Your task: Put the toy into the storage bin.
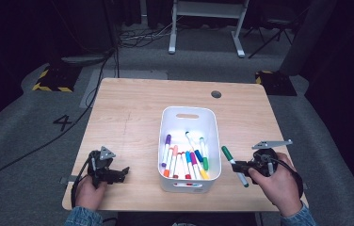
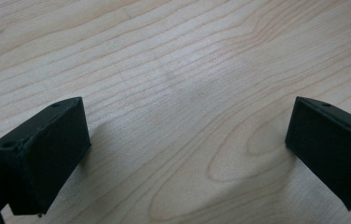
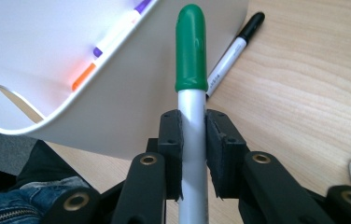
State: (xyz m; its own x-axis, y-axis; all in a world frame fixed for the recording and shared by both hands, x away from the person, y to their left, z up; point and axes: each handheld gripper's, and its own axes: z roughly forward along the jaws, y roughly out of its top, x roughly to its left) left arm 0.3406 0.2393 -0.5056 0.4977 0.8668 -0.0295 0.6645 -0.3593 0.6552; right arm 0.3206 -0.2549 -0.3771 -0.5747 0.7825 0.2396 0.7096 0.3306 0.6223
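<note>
High view: above near edge, facing forward-down over the pale wooden table (image 1: pixel 128 117). Both gripper views sit close; the right shares the white plastic bin (image 3: pixel 117 112).

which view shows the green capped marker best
The right gripper view: the green-capped marker stands close up, its white barrel clamped between the right gripper's fingers, beside the white bin. The high view shows it small, held right of the bin. The left gripper view looks at the bare wooden table.
</note>
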